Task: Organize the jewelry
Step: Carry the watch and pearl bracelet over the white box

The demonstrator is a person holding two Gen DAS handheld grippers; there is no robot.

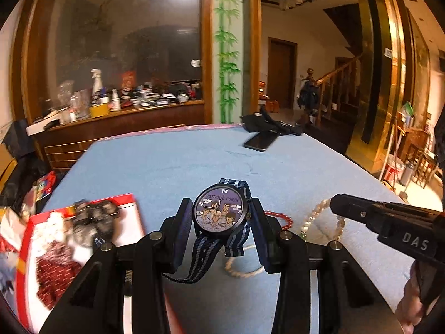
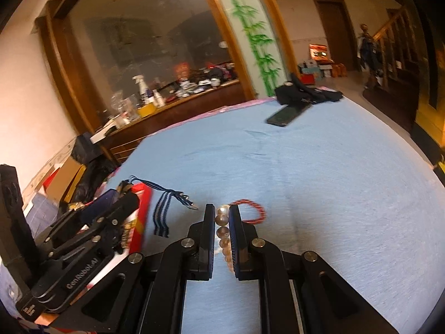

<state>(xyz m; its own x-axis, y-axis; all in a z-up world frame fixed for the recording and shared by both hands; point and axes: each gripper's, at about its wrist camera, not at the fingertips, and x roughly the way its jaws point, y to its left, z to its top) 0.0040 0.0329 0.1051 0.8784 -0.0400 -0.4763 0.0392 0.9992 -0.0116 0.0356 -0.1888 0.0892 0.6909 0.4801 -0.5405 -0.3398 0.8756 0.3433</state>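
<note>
The watch (image 1: 221, 213), with a cartoon dial and a blue striped strap, sits pinched at its case between the fingers (image 1: 182, 231) of the left gripper (image 1: 221, 222), lifted above the blue-covered surface (image 1: 172, 167), its strap ends hanging down. Left of it lies a red-rimmed box (image 1: 80, 222) holding blurred jewelry. The right gripper (image 2: 222, 228) has its fingers (image 2: 207, 231) pressed together on a pearl bracelet (image 2: 222, 222), the beads lined up in the narrow gap. A red beaded bracelet (image 2: 254, 211) lies on the surface just beyond it. Farther back rest a dark phone (image 2: 287, 114) and a black cloth (image 2: 303, 91).
</note>
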